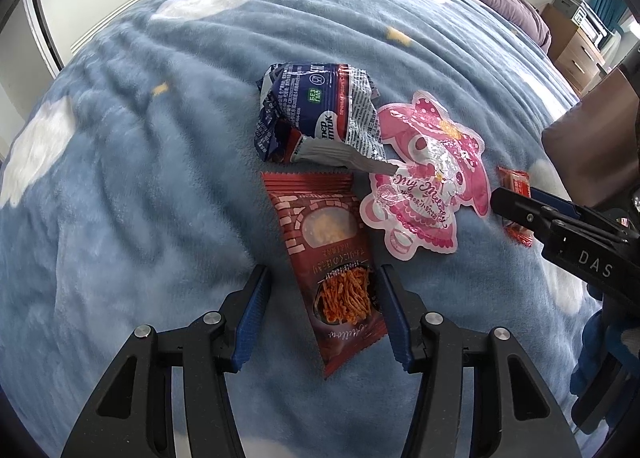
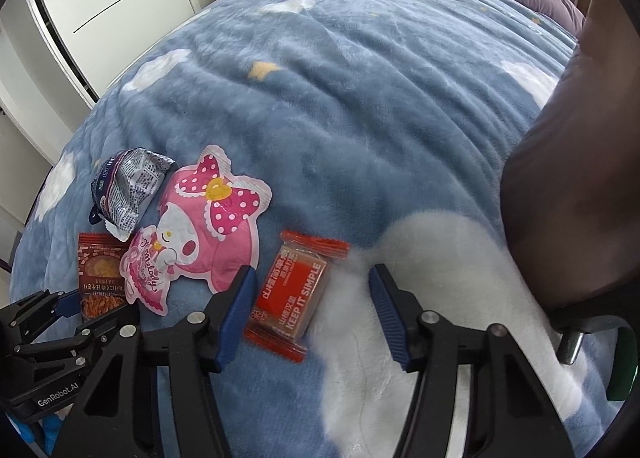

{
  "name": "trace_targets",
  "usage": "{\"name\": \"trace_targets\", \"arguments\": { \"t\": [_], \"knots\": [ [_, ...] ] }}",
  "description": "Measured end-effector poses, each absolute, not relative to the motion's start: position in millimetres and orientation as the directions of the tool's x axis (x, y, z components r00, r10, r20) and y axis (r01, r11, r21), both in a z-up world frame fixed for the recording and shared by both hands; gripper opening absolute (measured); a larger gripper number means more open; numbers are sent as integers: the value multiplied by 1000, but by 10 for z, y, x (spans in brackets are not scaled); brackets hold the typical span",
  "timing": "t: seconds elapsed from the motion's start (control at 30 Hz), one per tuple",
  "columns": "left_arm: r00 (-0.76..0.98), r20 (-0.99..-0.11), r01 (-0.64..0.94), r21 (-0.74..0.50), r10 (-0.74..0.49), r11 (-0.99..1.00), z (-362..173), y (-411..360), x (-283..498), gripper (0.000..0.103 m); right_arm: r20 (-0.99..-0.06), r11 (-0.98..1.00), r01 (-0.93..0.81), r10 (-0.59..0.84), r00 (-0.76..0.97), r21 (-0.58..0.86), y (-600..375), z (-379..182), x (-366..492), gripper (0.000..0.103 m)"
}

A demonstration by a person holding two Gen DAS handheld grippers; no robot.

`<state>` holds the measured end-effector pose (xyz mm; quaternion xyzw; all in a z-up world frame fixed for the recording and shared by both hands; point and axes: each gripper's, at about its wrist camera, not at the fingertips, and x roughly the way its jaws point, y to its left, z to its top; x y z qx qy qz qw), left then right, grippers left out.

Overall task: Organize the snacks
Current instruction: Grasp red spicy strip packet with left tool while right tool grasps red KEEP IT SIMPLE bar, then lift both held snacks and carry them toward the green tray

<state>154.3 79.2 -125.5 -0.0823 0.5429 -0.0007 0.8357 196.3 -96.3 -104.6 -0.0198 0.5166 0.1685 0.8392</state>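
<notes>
Snacks lie together on a blue cloud-print blanket (image 2: 360,117) covering a bed.

The pink character pouch (image 2: 200,225) touches a crumpled foil bag (image 1: 316,109); the left gripper (image 1: 324,278) straddles the noodle packet (image 1: 332,258), the right gripper (image 2: 312,278) the red bar (image 2: 292,290), both spread wide, gripping nothing.

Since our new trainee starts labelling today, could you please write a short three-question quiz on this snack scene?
1. True or false: the left tool is shut on the dark red noodle-snack packet.
2. Which packet lies between the right tool's fingers: A pink My Melody pouch, B orange-red wrapped bar, C crumpled blue-and-silver bag?
3. What surface holds the snacks?

Key: 1 false, it is open; 2 B; 3 a blue cloud-print blanket.
</notes>
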Motion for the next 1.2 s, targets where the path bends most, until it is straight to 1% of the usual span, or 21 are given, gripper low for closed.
{"name": "trace_targets", "arguments": {
  "t": [0.1, 0.2, 0.23, 0.27, 0.3, 0.37, 0.47, 0.57, 0.6, 0.67, 0.73, 1.1, 1.2],
  "knots": [
    [407, -910, -83, -124, -80, 989, -1260, 764, 1551, 48, -877, 943, -305, 256, 408, 133, -960, -1058, 1964, 83],
    [402, -912, -86, -125, -80, 988, -1265, 760, 1558, 46, -878, 944, -307, 248, 409, 124, -960, -1067, 1963, 77],
    [401, -913, -88, -127, -82, 988, -1267, 762, 1561, 45, -878, 944, -307, 247, 410, 122, -963, -1068, 1963, 74],
    [400, -913, -90, -128, -82, 988, -1268, 768, 1559, 44, -879, 944, -307, 245, 410, 120, -966, -1070, 1963, 66],
    [399, -913, -92, -130, -83, 987, -1268, 768, 1560, 42, -879, 944, -308, 244, 410, 118, -970, -1071, 1963, 63],
    [396, -914, -101, -140, -89, 985, -1271, 779, 1567, 41, -879, 944, -309, 244, 410, 118, -989, -1069, 1966, 46],
    [394, -915, -106, -134, -82, 985, -1262, 772, 1565, 35, -877, 946, -302, 245, 412, 122, -1028, -1066, 1970, 30],
    [393, -916, -108, -133, -80, 985, -1258, 769, 1558, 31, -877, 945, -305, 243, 414, 118, -1043, -1063, 1974, 29],
    [393, -916, -110, -134, -81, 985, -1257, 769, 1559, 29, -877, 945, -306, 243, 415, 116, -1045, -1059, 1972, 27],
    [393, -916, -113, -136, -81, 984, -1254, 778, 1555, 26, -876, 944, -311, 243, 417, 114, -1045, -1056, 1975, 16],
    [394, -916, -115, -133, -77, 984, -1251, 784, 1552, 22, -874, 942, -316, 244, 420, 111, -1044, -1054, 1976, 15],
    [396, -915, -118, -132, -75, 984, -1259, 785, 1552, 21, -858, 929, -348, 278, 432, 126, -1077, -1057, 1960, 13],
    [401, -913, -121, -136, -77, 983, -1261, 790, 1544, 18, -850, 926, -353, 292, 439, 136, -1098, -1036, 1945, 13]
  ]
}}
